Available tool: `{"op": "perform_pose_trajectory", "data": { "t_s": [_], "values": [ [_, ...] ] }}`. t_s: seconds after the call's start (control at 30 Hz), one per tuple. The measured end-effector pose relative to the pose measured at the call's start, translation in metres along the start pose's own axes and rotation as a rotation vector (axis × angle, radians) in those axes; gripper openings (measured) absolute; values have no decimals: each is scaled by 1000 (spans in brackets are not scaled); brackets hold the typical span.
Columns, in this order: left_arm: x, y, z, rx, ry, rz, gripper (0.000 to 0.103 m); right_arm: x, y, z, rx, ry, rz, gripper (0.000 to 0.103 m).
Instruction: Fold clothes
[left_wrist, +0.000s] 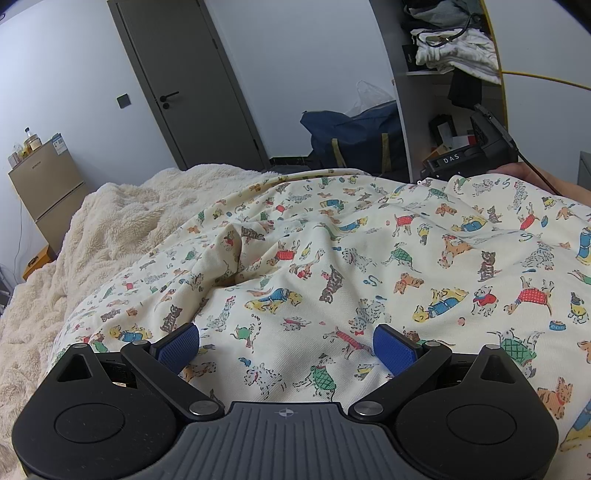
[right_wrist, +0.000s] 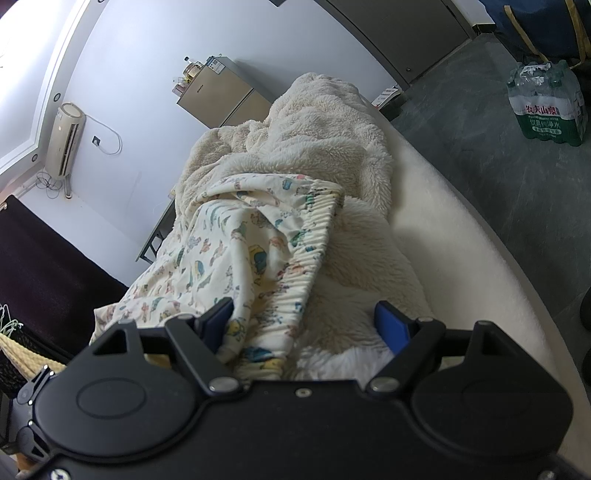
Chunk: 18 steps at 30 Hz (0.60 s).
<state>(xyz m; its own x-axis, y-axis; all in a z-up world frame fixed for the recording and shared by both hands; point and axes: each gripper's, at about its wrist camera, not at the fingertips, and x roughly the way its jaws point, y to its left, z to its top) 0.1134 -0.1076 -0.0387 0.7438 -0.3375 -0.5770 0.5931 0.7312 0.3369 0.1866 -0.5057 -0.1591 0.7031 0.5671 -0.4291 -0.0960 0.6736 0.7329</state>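
Note:
A cream garment (left_wrist: 332, 258) printed with small coloured dogs lies rumpled across a fluffy cream blanket (left_wrist: 122, 218). My left gripper (left_wrist: 286, 347) hovers low over its near part, blue pads wide apart and open, with only flat cloth under them. In the right wrist view the same garment (right_wrist: 221, 251) shows its ribbed elastic edge (right_wrist: 314, 236) running toward me. My right gripper (right_wrist: 304, 325) is open; the cloth's near corner lies between its jaws close to the left pad (right_wrist: 219, 323), and the right pad is over bare blanket. A person's hand (left_wrist: 532, 173) shows at the far right.
Grey door (left_wrist: 184, 81), small fridge (left_wrist: 44, 184), dark blue bag (left_wrist: 354, 140) and a shelf with piled clothes (left_wrist: 454, 48) stand behind the bed. The bed's rounded edge (right_wrist: 480, 240) drops to grey floor with a pack of water bottles (right_wrist: 546, 107). Wall air conditioner (right_wrist: 64, 144).

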Motion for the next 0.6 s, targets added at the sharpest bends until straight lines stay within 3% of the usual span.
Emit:
{"op": "perform_pose_trajectory", "data": {
  "t_s": [0.37, 0.6],
  "values": [
    [-5, 8, 3, -10, 6, -8, 100, -9, 7, 5, -65, 21, -19, 81],
    [-45, 32, 2, 22, -14, 110, 100, -32, 37, 13, -212, 41, -10, 80]
  ]
}}
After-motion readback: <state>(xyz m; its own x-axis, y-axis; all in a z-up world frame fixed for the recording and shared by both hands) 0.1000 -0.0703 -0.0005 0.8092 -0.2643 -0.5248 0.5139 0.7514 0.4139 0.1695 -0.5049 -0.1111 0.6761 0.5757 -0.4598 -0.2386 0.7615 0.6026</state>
